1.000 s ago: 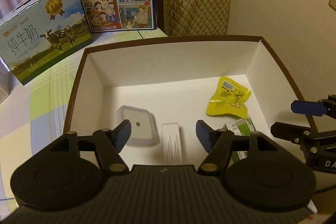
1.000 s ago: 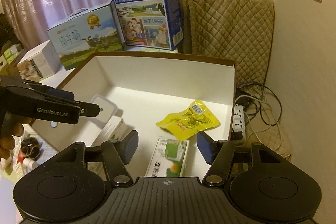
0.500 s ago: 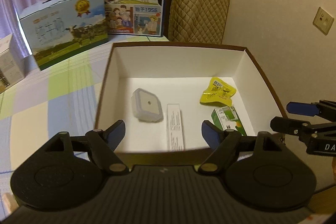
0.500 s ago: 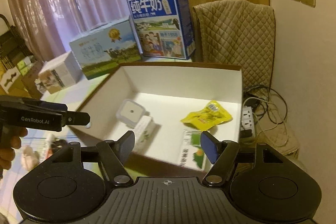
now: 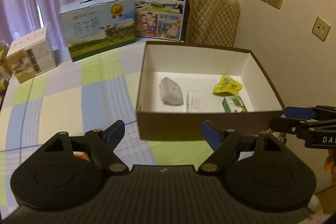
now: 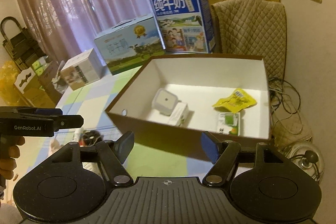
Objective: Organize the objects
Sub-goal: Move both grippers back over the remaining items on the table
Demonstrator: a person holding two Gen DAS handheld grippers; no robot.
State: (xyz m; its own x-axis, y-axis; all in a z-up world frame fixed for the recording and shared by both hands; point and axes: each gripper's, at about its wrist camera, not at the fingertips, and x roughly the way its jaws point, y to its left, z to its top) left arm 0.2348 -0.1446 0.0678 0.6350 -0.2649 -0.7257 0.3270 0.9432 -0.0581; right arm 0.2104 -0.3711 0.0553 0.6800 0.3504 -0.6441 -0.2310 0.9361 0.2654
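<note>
Brown box: on checked tablecloth, ahead of both grippers.
Contents: grey square case, white slim carton just beside it, yellow sachet, green carton.
Left gripper: jaws wide, empty, short of box front wall.
Right gripper: jaws wide, empty, likewise outside box.
Loose items: near left gripper, on cloth; blurred, possibly next pick. Long axis unreadable.

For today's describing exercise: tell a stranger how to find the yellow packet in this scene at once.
Find the big brown box with white inside on the checked tablecloth. Among four small things on its floor, the yellow packet lies toward the back right, just behind a green-and-white carton. It alone is bright yellow, crinkled and flat, with a barcode.
</note>
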